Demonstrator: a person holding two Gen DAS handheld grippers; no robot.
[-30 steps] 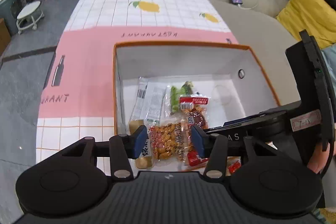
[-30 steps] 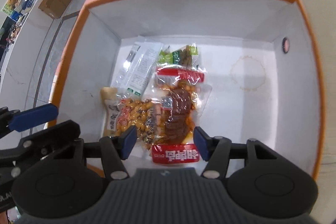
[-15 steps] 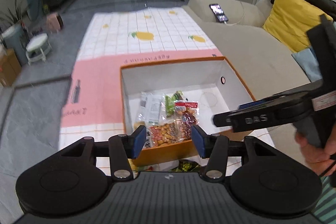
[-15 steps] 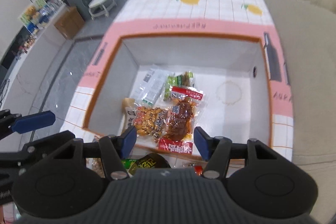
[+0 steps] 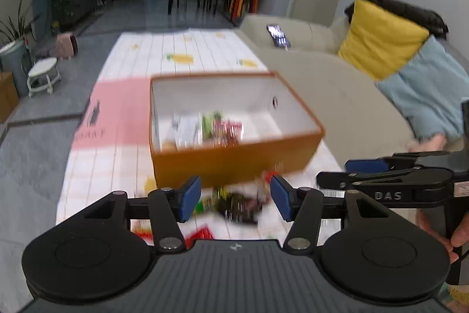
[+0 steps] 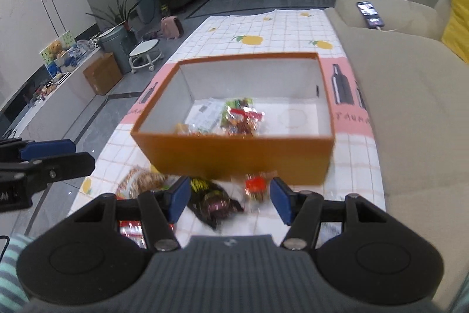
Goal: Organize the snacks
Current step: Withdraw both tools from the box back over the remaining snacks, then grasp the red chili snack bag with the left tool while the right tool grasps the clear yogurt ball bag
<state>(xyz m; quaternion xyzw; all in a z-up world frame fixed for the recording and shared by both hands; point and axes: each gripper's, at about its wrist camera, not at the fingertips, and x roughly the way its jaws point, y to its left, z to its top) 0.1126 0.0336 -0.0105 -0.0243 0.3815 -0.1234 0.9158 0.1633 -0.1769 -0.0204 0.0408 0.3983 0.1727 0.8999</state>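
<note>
An orange box (image 5: 234,163) (image 6: 234,157) with a white inside stands on the tablecloth and holds several snack packets (image 6: 234,119) (image 5: 211,128). More packets lie on the cloth in front of it: a dark packet (image 6: 212,200) (image 5: 239,204), a small red one (image 6: 255,188) and a brownish one (image 6: 140,181). My left gripper (image 5: 236,197) is open and empty, held back from the box above the loose packets. My right gripper (image 6: 225,200) is open and empty, over the dark packet.
The checked tablecloth (image 6: 263,31) with lemon prints covers a low table. A beige sofa (image 6: 410,96) runs along the right, with a phone (image 6: 369,13) and a yellow cushion (image 5: 378,43) on it. A white stool (image 6: 145,55) stands on the floor to the left.
Both grippers have pulled back and up from inside the box; the box now looks smaller and farther, and the loose packets in front of it have come into view.
</note>
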